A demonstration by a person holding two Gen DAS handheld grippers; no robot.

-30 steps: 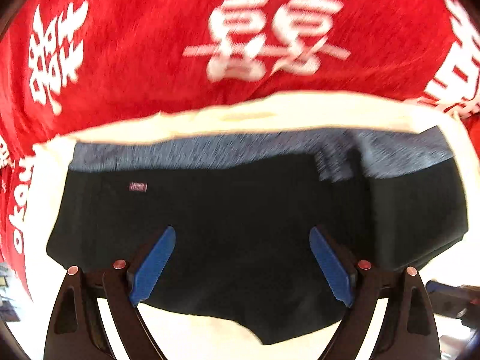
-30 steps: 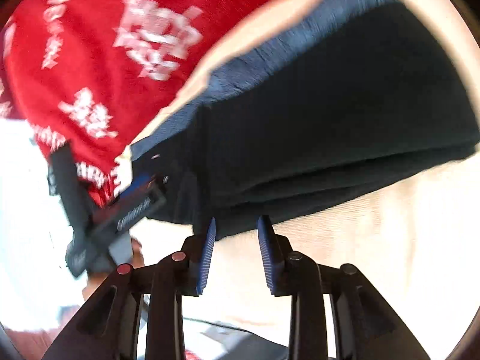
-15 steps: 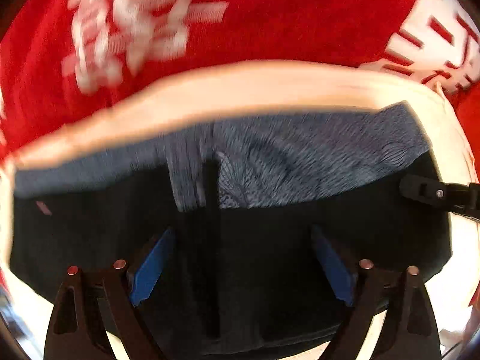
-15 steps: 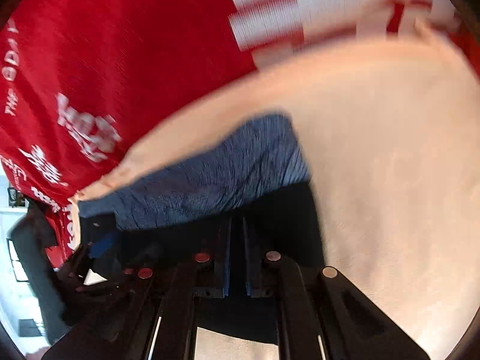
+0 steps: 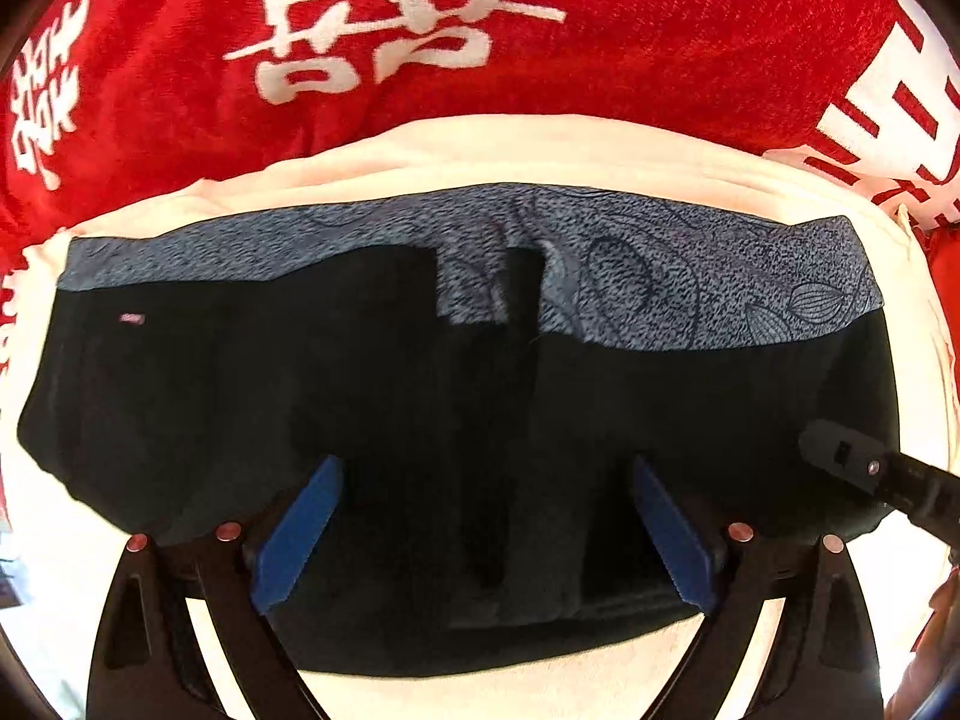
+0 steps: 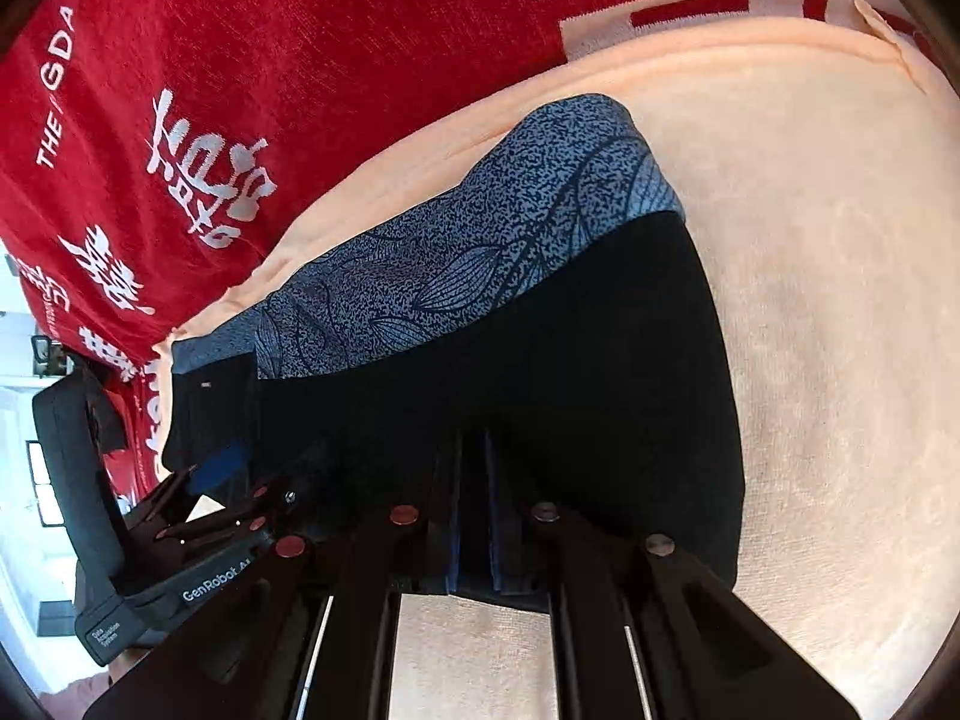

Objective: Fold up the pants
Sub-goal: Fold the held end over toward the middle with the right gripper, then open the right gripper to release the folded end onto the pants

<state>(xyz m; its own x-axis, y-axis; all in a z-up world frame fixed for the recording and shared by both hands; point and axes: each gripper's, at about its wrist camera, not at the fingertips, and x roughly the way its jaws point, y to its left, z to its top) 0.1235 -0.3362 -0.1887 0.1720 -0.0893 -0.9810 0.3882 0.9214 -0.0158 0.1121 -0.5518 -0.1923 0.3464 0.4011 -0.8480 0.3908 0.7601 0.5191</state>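
Observation:
Black pants [image 5: 360, 396] with a grey-blue patterned waistband [image 5: 690, 264] lie folded on a cream cloth [image 5: 540, 144]. My left gripper [image 5: 480, 516] is open, its blue pads spread wide over the near edge of the pants. The right gripper's black finger [image 5: 870, 468] reaches in at the pants' right edge. In the right wrist view the pants [image 6: 600, 360] and waistband [image 6: 540, 210] run up and right. My right gripper [image 6: 474, 510] is shut on the pants' near edge. The left gripper [image 6: 222, 468] shows at the far left.
A red blanket with white characters [image 5: 540, 30] lies beyond the cream cloth; it also shows in the right wrist view [image 6: 300, 60]. The cream cloth [image 6: 840, 300] spreads to the right of the pants. A bright room shows at the far left edge [image 6: 24, 480].
My right gripper has moved in from beside the pants and shut on their near edge. My left gripper stayed open, swung sideways over the pants and back. A fold now lies across the pants' middle.

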